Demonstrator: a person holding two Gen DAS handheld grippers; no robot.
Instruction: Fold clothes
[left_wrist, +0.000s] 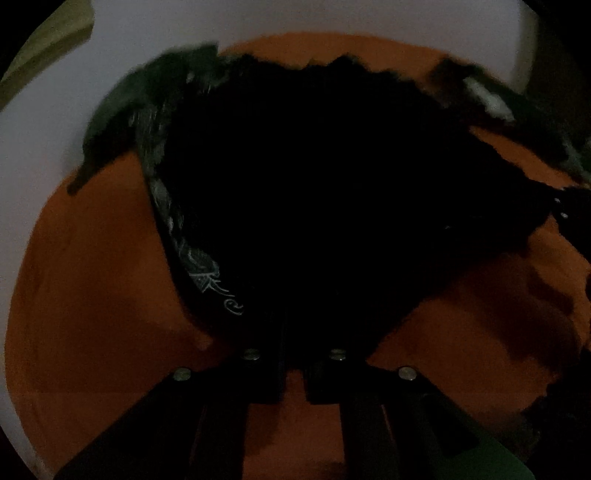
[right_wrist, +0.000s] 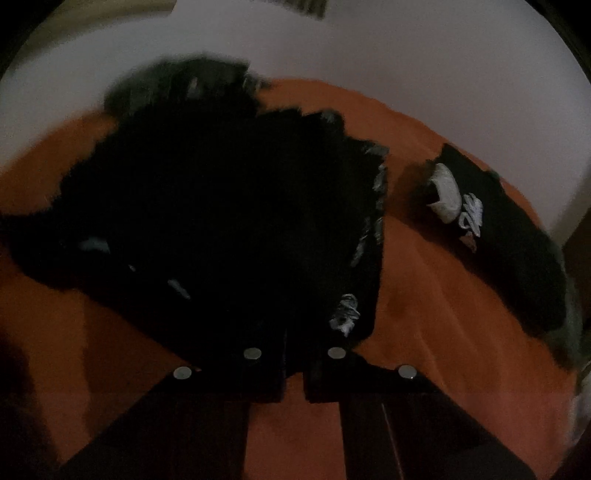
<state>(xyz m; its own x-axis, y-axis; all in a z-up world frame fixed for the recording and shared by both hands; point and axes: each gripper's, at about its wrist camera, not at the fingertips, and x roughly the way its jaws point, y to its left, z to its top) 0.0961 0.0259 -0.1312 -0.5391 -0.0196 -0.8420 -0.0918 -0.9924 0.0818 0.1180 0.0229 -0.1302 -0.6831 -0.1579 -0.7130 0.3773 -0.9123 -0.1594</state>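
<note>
Your left gripper (left_wrist: 293, 345) and right gripper (right_wrist: 293, 345) jaws both pinch the black garment's (right_wrist: 221, 206) near hem on the orange surface (right_wrist: 424, 295).

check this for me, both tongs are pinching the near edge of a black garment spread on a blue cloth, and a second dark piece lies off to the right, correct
One thing is off: the cloth is orange, not blue, as both wrist views show. The rest holds: the left tongs and right tongs are shut on the near edge of the black garment, and the second dark piece lies to the right in the right wrist view.
</note>
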